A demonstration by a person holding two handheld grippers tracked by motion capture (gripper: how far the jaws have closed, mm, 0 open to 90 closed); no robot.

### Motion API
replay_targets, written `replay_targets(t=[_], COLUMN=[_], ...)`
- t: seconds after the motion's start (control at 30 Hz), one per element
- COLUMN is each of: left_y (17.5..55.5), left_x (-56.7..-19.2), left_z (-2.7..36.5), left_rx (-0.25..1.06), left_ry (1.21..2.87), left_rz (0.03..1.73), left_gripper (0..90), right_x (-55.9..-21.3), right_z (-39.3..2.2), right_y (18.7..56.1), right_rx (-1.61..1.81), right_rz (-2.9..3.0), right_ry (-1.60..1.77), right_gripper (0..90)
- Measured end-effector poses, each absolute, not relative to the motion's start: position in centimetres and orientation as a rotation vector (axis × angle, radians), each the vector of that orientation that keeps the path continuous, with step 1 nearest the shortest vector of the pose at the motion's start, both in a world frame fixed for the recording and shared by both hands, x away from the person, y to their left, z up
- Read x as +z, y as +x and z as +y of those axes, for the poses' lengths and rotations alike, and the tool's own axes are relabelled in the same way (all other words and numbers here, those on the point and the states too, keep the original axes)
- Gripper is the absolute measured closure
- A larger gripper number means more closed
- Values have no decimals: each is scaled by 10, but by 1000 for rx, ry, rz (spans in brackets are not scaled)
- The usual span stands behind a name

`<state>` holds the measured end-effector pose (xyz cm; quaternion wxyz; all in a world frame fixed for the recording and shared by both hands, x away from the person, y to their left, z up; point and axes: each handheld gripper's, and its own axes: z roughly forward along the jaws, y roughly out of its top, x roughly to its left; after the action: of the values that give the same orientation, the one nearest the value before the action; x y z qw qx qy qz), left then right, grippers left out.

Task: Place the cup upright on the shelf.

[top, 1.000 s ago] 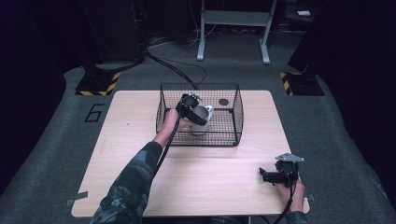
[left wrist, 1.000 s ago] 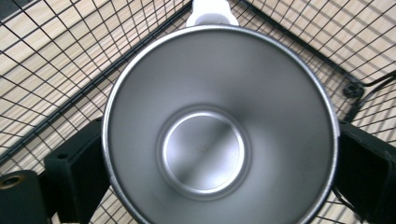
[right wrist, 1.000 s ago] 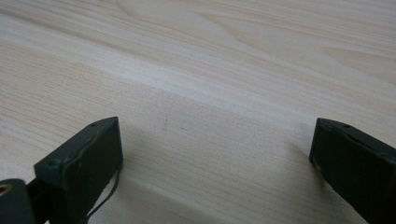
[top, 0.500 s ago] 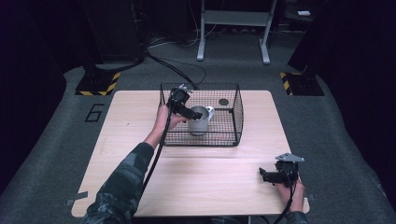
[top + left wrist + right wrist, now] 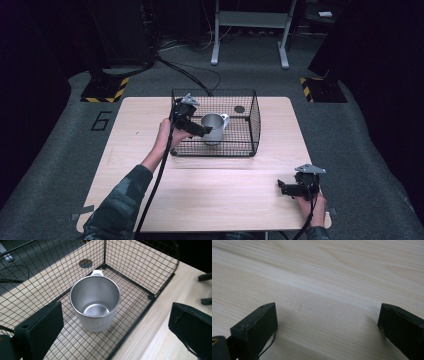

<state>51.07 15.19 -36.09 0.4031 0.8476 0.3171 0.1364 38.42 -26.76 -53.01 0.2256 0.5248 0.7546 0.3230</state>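
A steel mug (image 5: 214, 128) stands upright inside a black wire basket (image 5: 252, 127) at the table's far middle; its inside is empty (image 5: 96, 302). My left gripper (image 5: 203, 132) hovers at the basket's left side, just left of the mug, jaws wide open with nothing between them (image 5: 113, 333). In the left gripper view the mug's handle (image 5: 97, 272) points away. My right gripper (image 5: 280, 188) rests low near the table's front right, open over bare wood (image 5: 327, 326).
A dark round disc (image 5: 239, 109) lies at the basket's far right corner, and the left gripper view shows that disc (image 5: 85, 263) beyond the mesh wall. Wooden tabletop (image 5: 220, 195) spreads in front of the basket. Cables and a metal stand sit on the floor behind.
My left gripper has let go of the mug, which now stands on the basket floor, and has drawn back to the left. The right gripper has stayed put.
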Motion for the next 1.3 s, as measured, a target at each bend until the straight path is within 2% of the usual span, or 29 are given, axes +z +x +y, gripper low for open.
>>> replay_targets(t=[0.53, 0.8, 1.03, 1.3], left_y=[441, 404, 382, 370], left_x=[-361, -371, -406, -463], left_z=[186, 210, 241, 292], left_rx=[419, 526, 565, 545], left_ry=[2163, 2165, 2171, 2123], left_rz=[723, 724, 833, 1068], left_gripper=[2, 1, 1, 1], right_x=[-530, -530, -530, -530], right_z=[-268, -267, -268, -268], right_y=[384, 384, 384, 384], right_rx=[891, 890, 890, 890], right_rz=[2079, 2078, 2078, 2078], right_ry=[1445, 1449, 1447, 1448], right_gripper=[21, 21, 21, 21])
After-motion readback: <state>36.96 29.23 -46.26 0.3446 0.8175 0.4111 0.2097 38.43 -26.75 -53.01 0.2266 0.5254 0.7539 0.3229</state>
